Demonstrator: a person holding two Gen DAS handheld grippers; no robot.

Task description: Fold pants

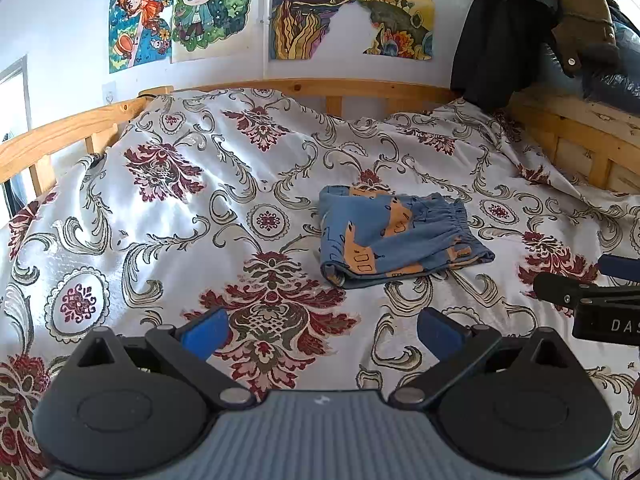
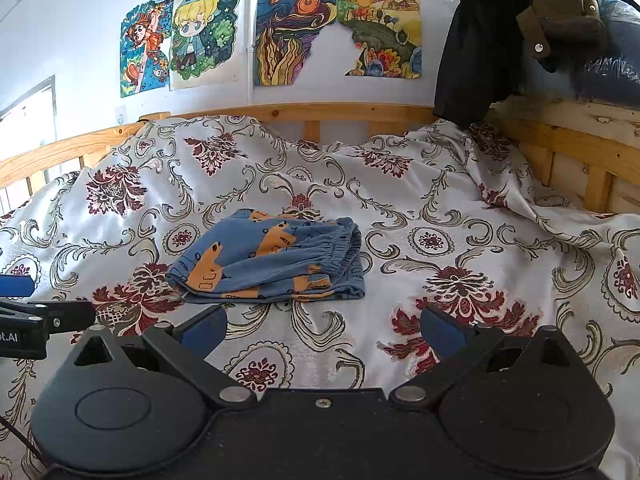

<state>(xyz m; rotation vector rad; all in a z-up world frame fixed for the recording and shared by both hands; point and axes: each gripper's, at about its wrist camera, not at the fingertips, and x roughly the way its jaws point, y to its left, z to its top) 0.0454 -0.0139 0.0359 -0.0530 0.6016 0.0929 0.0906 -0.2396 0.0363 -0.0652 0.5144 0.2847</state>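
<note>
Small blue pants (image 1: 396, 236) with an orange print lie folded into a compact bundle on the patterned bedspread (image 1: 200, 216), elastic waistband toward the right. In the right wrist view the same pants (image 2: 272, 262) sit just ahead and left of centre. My left gripper (image 1: 322, 330) is open over the bedspread, short of the pants and slightly to their left, holding nothing. My right gripper (image 2: 322, 330) is open too, empty, a little nearer than the bundle. Each gripper shows at the edge of the other's view: the right gripper (image 1: 600, 300) and the left gripper (image 2: 36, 312).
A wooden bed rail (image 1: 304, 90) runs around the far and right sides. Dark clothing (image 1: 520, 28) hangs over the right corner of the frame. Drawings (image 1: 272, 8) are stuck on the white wall behind. The bedspread is rumpled near the far right.
</note>
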